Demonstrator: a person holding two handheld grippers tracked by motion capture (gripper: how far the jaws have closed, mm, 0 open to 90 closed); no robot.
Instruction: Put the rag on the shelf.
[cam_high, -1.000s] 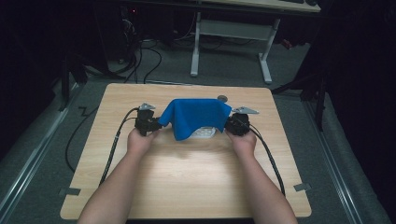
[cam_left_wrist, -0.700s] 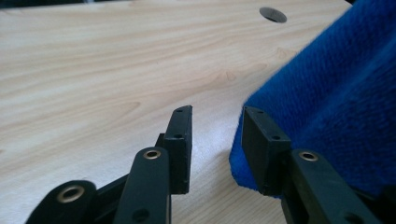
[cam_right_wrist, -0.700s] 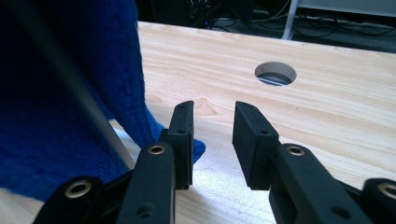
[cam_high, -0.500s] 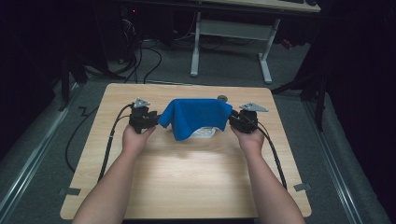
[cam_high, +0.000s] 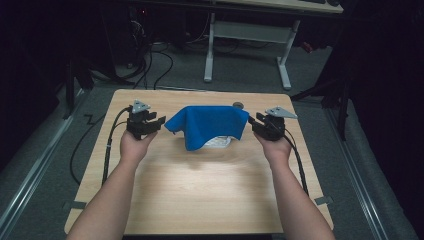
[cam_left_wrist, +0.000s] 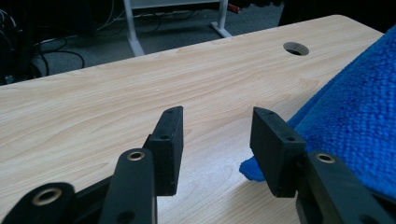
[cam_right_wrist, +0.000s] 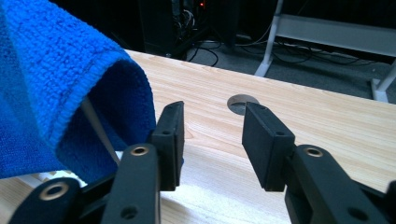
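— How are the hands set?
— Both forearms reach forward, the left gripper (cam_high: 152, 123) and right gripper (cam_high: 258, 125) flanking the blue cloth (cam_high: 210, 125).
— Holding it?
— No. Both pairs of jaws have just been opening, nothing between them; the cloth lies draped mid-table (cam_high: 200, 185).

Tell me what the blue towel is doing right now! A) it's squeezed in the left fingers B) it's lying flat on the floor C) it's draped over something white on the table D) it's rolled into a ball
C: the blue towel hangs draped over a white object on the wooden table, clear of both grippers.
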